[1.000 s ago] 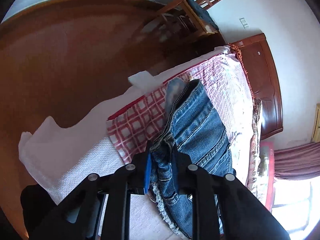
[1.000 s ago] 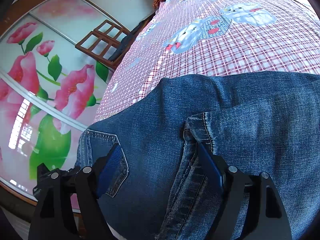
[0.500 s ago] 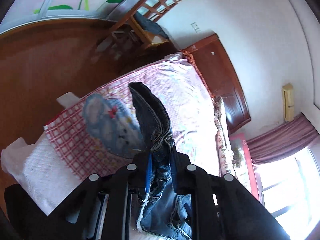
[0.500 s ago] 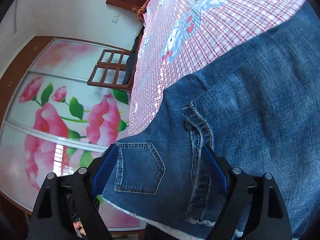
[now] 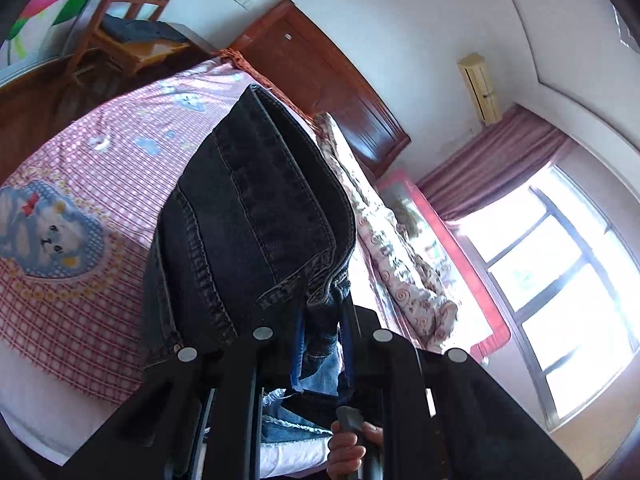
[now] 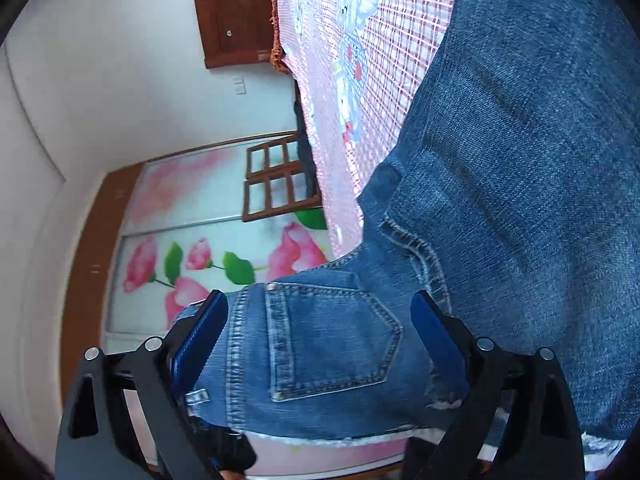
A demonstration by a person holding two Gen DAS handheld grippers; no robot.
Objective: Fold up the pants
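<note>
Left wrist view: left tongs (image 5: pixel 322 344) clamp lifted blue denim pants (image 5: pixel 256 216) above pink checked bed (image 5: pixel 80 312) | right tongs (image 6: pixel 320 336) spread wide around pocket, gripping nothing | fold apparently underway, unfinished

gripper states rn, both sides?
Left gripper: shut on the blue denim pants, a bunched fold.
Right gripper: open, fingers either side of the pants' back pocket.

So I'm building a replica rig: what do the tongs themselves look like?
Both match: left tongs and right tongs have matte black angular linkage arms with round silver pivot screws and ribbed blue finger pads. No cables or markings show.
</note>
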